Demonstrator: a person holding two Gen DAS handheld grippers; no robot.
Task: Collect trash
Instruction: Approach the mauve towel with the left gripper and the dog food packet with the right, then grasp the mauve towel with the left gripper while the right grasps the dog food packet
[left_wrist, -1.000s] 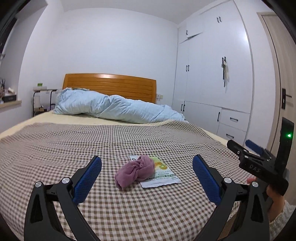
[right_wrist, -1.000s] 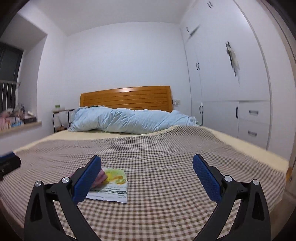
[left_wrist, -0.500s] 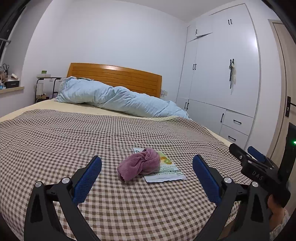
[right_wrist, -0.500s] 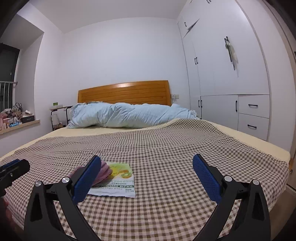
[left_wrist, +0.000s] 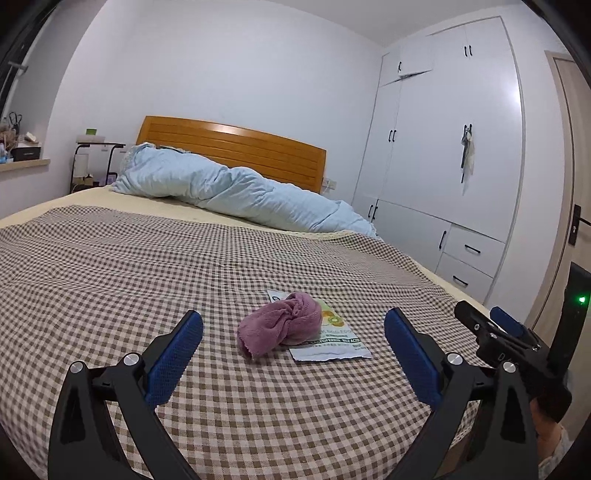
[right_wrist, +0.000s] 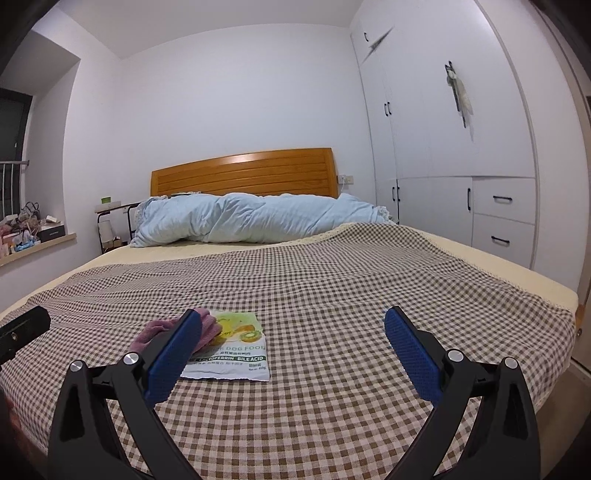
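- The bed (left_wrist: 110, 280), under a checked cover, has open room on every side of the trash; its right edge drops toward the wardrobe (left_wrist: 443, 155).
- A blue duvet (left_wrist: 229, 192) lies bunched along the headboard (right_wrist: 243, 171), well apart from the trash.
- The packet (right_wrist: 236, 350) lies flat near the bed's foot, long axis running toward the headboard, torn end nearest.
- A pink cloth (left_wrist: 280, 325) sits on the packet's left part.
- Left gripper (left_wrist: 293, 354): fingers spread, empty, cloth between them.
- Right gripper (right_wrist: 293, 354): fingers spread, empty, packet behind its left finger.
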